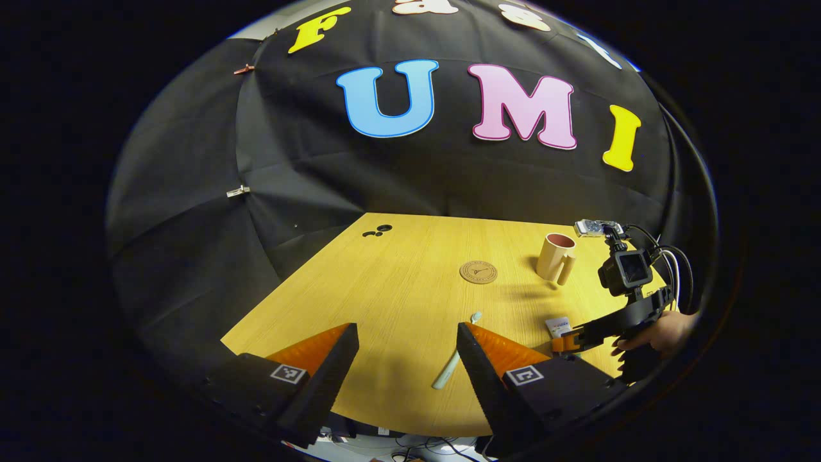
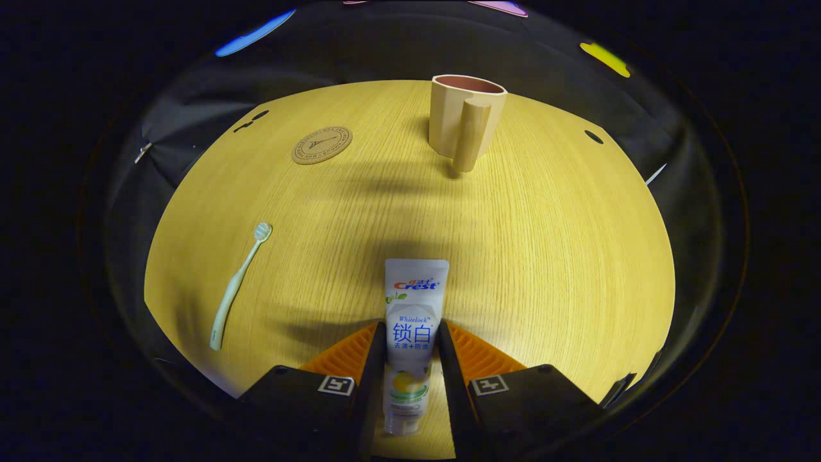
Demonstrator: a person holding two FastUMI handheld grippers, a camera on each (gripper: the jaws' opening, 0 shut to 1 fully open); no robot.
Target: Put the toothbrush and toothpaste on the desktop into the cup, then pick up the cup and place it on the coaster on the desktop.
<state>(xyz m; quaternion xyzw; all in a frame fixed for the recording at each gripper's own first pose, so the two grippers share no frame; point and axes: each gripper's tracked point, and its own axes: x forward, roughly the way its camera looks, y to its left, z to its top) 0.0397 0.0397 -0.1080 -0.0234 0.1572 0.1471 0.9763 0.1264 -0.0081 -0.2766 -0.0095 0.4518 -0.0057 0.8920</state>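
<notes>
Toothpaste (image 2: 414,321) flat on table (image 2: 545,256), tube between right claw (image 2: 410,337) fingers, both sides pressing tube. Left claw (image 1: 407,346) wide, holding nothing, above table edge. Toothbrush (image 2: 236,285) flat on table, left of tube. Cup (image 2: 465,119) upright at far side, coaster (image 2: 322,145) well apart to its left.

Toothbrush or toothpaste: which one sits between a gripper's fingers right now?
The toothpaste: it lies between the right gripper fingers, which close in on both sides. The toothbrush lies apart on the desktop, untouched.
</notes>
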